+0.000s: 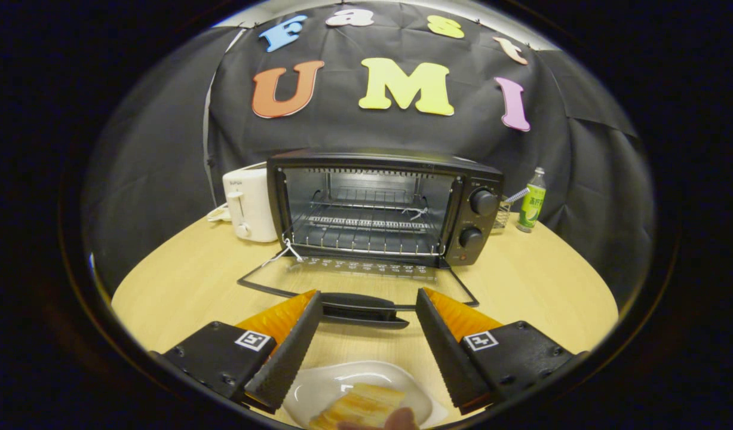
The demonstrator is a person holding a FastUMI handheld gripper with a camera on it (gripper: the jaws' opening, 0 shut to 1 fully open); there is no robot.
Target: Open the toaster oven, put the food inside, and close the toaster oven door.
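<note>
the gripper (pixel 369 301) hangs released, fingers spread, grasping nothing. the toaster oven (pixel 384 206) stands beyond it, door (pixel 357 280) dropped flat. the food (pixel 360 406) on its plate (pixel 318 388) lies nearer than the door; a careless reach could snag the door handle (pixel 360 310).

Matt black toaster oven (pixel 384 206) with wire metal rack (pixel 366 224) (shiny), glossy white plate (pixel 342 385), smooth wood-grain table (pixel 187 286).

We record a toaster oven (pixel 384 206) at frame centre on a wooden table (pixel 181 286), its glass door (pixel 357 280) folded down flat, rack bare. Gripper (pixel 369 304) at the bottom, fingers spread wide, holding nothing. Between them below: white plate (pixel 318 388) with food (pixel 360 406). White toaster (pixel 250 203) left; green bottle (pixel 531 203) right.
</note>
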